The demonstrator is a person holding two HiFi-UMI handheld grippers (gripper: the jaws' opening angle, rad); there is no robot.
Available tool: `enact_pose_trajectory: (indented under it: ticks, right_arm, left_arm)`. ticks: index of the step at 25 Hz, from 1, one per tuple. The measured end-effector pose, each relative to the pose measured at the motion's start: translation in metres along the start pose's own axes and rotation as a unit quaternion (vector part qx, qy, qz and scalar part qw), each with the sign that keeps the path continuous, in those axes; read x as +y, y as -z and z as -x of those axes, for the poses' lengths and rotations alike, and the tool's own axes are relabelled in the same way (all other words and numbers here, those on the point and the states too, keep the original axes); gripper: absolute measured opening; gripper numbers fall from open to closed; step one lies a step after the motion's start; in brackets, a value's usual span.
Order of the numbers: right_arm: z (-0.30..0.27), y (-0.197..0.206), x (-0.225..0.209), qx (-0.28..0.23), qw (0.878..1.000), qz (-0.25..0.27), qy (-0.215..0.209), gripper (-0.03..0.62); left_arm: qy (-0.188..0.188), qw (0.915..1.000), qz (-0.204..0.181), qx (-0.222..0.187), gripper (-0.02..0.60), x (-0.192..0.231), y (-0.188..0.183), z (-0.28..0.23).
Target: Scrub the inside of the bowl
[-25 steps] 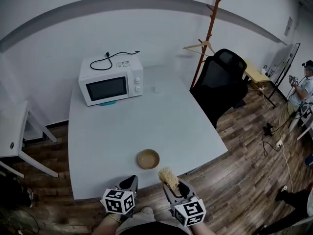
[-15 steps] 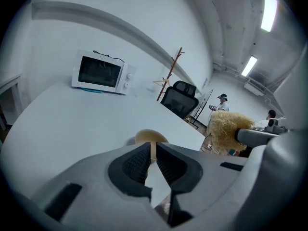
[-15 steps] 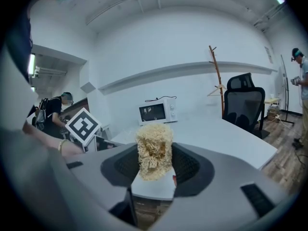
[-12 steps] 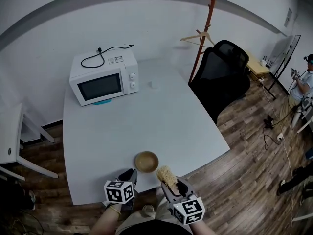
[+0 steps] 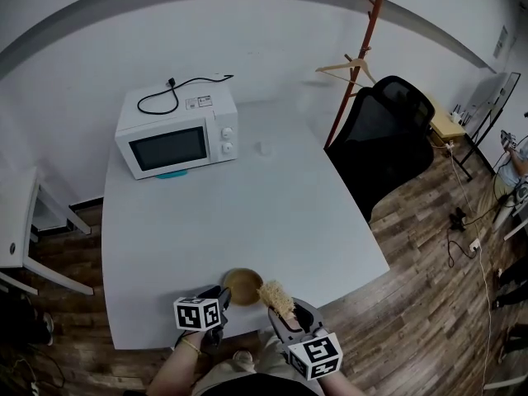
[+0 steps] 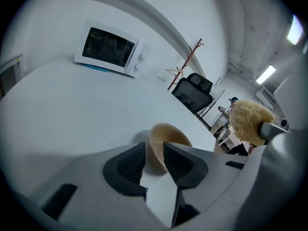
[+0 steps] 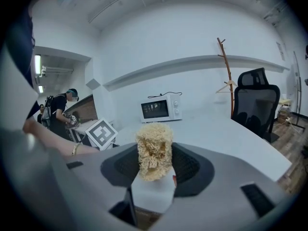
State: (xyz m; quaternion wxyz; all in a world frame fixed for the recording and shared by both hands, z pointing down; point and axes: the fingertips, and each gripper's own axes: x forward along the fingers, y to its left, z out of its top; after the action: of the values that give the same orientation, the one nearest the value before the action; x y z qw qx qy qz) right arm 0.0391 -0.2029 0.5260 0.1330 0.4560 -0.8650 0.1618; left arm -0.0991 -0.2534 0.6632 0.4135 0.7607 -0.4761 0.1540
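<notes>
Bowl (image 5: 242,285) at tabletop (image 5: 247,188) 6 o'clock edge. Left tongs (image 6: 155,152) slightly spread, astride bowl's 7 o'clock rim; no clamp evident. Right tongs (image 7: 154,152) pinching scrubber (image 7: 154,134) at bowl's 4 o'clock. Bowl likely light, stiff, skid-prone: hold rim wall. Scrubber soft, springy.

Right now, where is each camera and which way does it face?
Head view: on the person's head, looking down at the white table; left claw, right claw show.
Left gripper view: on the left claw, facing the round wooden bowl, jaws astride its rim.
Right gripper view: on the right claw, facing across the table, jaws clamping the tan fibre scrubber.
All share the white microwave.
</notes>
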Motion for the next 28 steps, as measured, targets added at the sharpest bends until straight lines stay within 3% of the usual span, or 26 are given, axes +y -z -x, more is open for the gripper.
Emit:
enact_pose_trajectory:
  ticks: [8,18,28]
  right_arm:
    - [-0.012,0.009,-0.008,0.022,1.000,0.003,-0.014,0.184]
    - [-0.041,0.033,-0.006,0.075,0.996,0.041,-0.033,0.184]
    - [-0.072,0.072,-0.011,0.158,0.982,0.093,-0.038,0.184]
  left_arm:
    - [-0.006,0.9998,0.010,0.016,0.096,0.002,-0.002,-0.023]
    - [-0.009,0.9999,0.009,-0.011,0.046,-0.010,-0.014,-0.025]
    - [0.006,0.9996,-0.024,-0.017,0.043,-0.029,-0.019,-0.027]
